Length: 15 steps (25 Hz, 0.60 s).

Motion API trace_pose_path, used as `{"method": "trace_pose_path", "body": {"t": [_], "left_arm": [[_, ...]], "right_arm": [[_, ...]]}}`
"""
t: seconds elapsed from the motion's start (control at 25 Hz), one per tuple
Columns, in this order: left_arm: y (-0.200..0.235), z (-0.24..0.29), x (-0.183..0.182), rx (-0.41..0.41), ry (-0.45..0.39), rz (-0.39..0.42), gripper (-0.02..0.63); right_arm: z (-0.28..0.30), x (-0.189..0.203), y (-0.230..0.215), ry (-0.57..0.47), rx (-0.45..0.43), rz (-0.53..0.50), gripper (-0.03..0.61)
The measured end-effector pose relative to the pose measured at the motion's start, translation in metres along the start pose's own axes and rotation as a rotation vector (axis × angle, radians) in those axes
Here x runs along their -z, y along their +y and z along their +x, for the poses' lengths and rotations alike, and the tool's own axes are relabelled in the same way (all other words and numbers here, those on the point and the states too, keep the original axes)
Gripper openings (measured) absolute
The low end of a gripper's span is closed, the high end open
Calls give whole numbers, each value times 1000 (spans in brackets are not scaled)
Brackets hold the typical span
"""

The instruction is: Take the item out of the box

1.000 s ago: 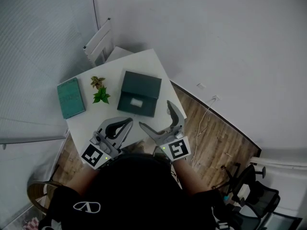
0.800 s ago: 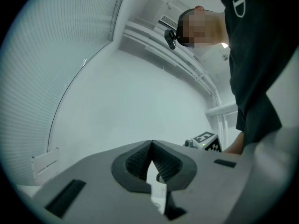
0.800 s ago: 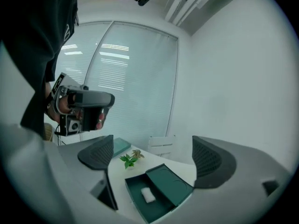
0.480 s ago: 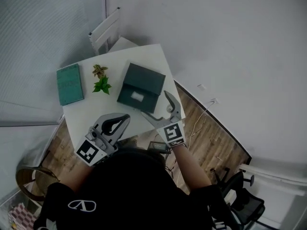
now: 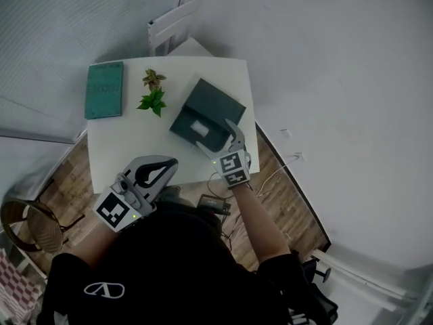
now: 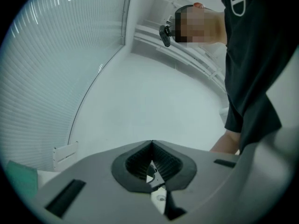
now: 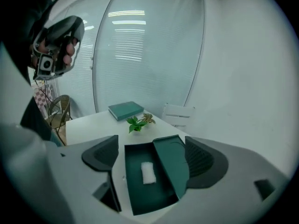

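The head view looks steeply down from high above the near edge of the tabletop (image 5: 135,144), taking in its whole surface. The right gripper view sits low and close at the near right, facing far across the open box (image 7: 145,190) toward the window (image 7: 140,45), sharing box, plant (image 7: 136,123) and book (image 7: 126,110) with the head view. The left gripper view, near left, tilts up at wall (image 6: 154,101) and person (image 6: 252,55).

The box (image 7: 140,195) looks matt, the item (image 7: 148,172) soft, the table (image 5: 135,147) smooth, the floor (image 5: 298,208) wooden.
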<state>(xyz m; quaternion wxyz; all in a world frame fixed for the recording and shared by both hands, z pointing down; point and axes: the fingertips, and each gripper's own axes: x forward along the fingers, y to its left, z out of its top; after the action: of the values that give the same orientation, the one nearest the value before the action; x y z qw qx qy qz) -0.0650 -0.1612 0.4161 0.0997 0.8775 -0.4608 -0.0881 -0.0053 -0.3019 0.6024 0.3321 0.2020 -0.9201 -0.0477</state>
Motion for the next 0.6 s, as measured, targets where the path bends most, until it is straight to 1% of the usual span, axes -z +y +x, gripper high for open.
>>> {"method": "trace_pose_path", "body": {"t": [0.24, 0.28, 0.4, 0.6], "left_arm": [[9, -18, 15, -64, 24, -27, 6], [10, -20, 18, -73, 28, -31, 6], [13, -28, 23, -98, 36, -39, 6], [15, -35, 35, -124, 53, -57, 6]], "right_arm": [[41, 35, 11, 98, -77, 0, 416], [47, 42, 13, 121, -90, -8, 400], [64, 63, 19, 195, -125, -46, 388], [84, 88, 26, 281, -173, -76, 353]]}}
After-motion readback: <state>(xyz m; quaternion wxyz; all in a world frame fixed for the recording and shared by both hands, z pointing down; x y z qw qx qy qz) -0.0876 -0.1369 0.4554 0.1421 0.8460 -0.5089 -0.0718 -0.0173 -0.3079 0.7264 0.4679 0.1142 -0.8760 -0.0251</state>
